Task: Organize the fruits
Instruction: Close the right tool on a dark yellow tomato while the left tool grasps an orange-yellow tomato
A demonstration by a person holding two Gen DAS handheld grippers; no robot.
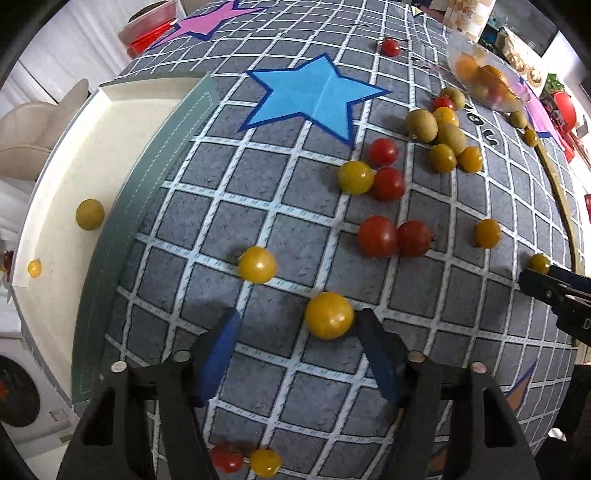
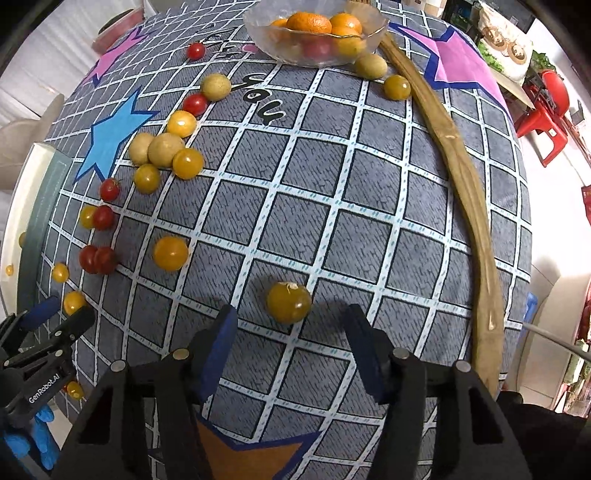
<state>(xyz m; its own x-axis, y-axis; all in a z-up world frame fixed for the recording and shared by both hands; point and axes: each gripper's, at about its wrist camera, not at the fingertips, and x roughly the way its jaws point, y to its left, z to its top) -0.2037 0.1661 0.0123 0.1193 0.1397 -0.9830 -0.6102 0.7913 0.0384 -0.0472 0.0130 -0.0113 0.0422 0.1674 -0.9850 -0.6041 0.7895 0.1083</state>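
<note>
Yellow tomato [image 1: 329, 315], round and glossy, touches my left gripper's [image 1: 295, 332] right finger; another, stem-scarred [image 2: 289, 302], sits between my right gripper's [image 2: 291, 330] parted, unclamped fingers.

Counter cloth [image 2: 369, 206] looking matt, woven, printed with grid and stars. Cherry tomatoes [image 1: 328, 315] shining glossy, smooth-skinned. Bowl [image 2: 317, 55] showing clear glass. Tray [image 1: 122, 122] appearing matt white plastic. Claw pads [image 1: 219, 350] looking soft blue, frame matt black plastic.

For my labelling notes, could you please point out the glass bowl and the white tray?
glass bowl [image 2: 369, 35]: right wrist view, its right rim.
white tray [image 1: 66, 166]: left wrist view, its bare floor.
</note>
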